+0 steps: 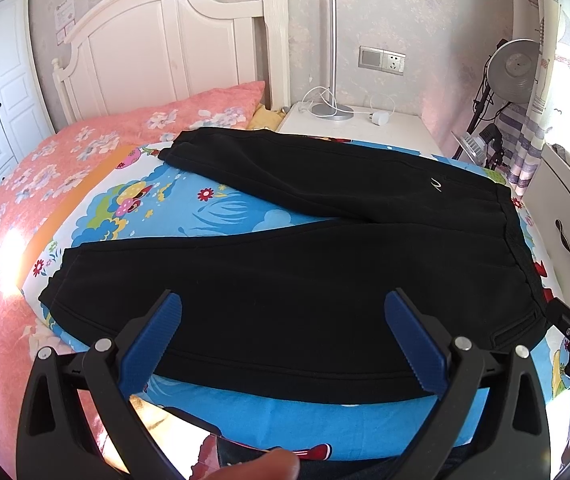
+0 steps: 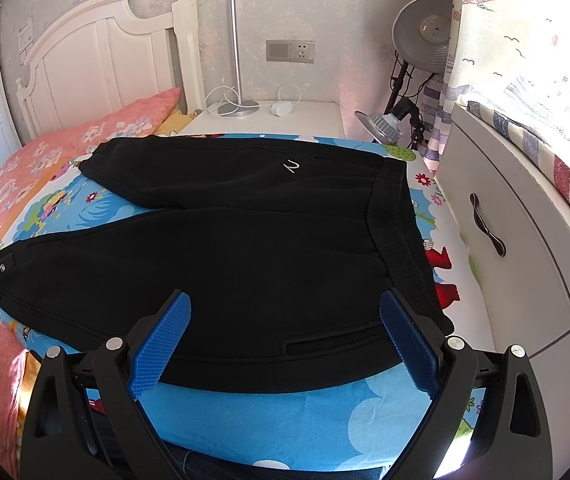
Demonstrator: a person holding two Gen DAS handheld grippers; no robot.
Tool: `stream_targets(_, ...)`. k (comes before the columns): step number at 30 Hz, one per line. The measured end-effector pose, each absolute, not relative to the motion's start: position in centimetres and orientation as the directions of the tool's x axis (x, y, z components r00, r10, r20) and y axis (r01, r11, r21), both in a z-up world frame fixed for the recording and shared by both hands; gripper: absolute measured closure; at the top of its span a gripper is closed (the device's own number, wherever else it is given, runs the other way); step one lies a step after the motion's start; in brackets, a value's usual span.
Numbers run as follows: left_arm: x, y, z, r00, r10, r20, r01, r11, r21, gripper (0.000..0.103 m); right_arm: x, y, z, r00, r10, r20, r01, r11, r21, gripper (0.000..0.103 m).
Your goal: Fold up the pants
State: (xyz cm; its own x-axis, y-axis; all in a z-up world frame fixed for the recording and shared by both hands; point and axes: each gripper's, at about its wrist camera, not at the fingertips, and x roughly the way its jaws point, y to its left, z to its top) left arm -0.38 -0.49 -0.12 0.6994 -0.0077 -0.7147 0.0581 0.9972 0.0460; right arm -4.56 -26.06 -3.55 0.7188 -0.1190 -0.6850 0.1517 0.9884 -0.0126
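So: black pants (image 1: 305, 280) spread flat on cartoon sheet (image 1: 189, 208) atop bed (image 1: 25, 200), legs splayed, waistband right. No fold made yet. Left gripper (image 1: 283, 316), right gripper (image 2: 285, 316) hover over near edge, jaws released, empty.

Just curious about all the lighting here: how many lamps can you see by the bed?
3. A slim stick lamp stands on the white nightstand. A round grey lamp sits high beside the curtain. A smaller clip lamp sits below it. Others may be hidden.
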Motion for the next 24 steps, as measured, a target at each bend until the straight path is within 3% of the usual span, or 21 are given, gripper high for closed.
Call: stream_targets(24,-0.44,-0.22,-0.25,0.698,-0.010,-0.716,0.059,0.997,0.043,0.002,-4.68,-25.89,-3.91,0.719,-0.122,-0.685,0.153,0.988,-0.015,0.011)
